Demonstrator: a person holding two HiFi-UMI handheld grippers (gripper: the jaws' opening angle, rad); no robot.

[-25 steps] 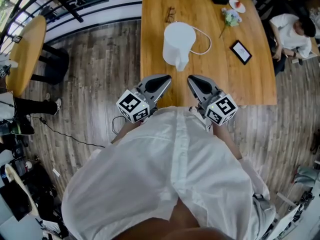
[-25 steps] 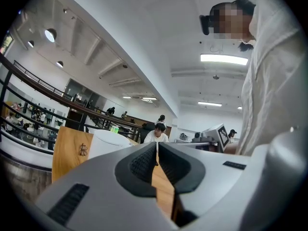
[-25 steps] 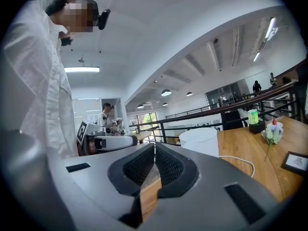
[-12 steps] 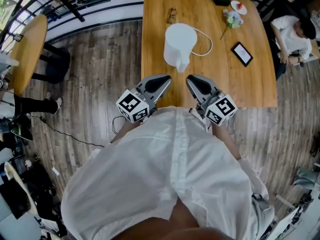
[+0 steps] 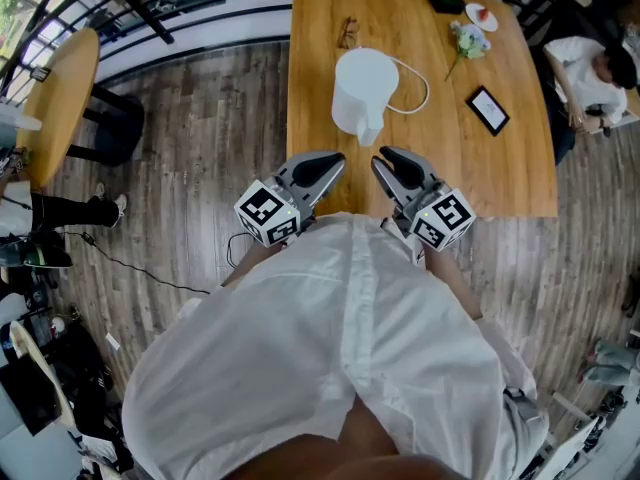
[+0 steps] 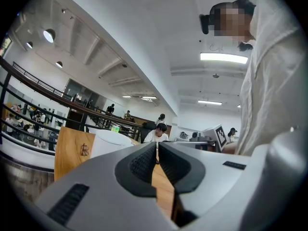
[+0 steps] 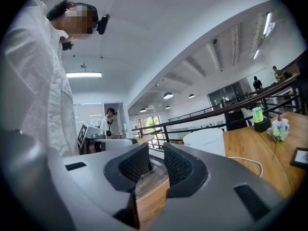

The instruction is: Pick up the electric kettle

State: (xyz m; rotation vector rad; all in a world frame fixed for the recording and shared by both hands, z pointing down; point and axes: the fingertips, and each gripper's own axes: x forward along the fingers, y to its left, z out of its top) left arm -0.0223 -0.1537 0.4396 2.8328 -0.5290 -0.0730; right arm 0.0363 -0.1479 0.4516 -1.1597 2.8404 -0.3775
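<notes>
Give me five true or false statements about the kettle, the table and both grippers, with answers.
1. The kettle stands upright on the table. True.
2. The right gripper holds the kettle. False: its jaws are opening with nothing between them, and the kettle stands apart, farther along the table.
3. A white cord loops out from the kettle. True.
4. The glasses lie between the kettle and the grippers. False: they lie beyond the kettle, on its far side.
5. The left gripper has its jaws wide apart. False: they are together, with nothing held.
</notes>
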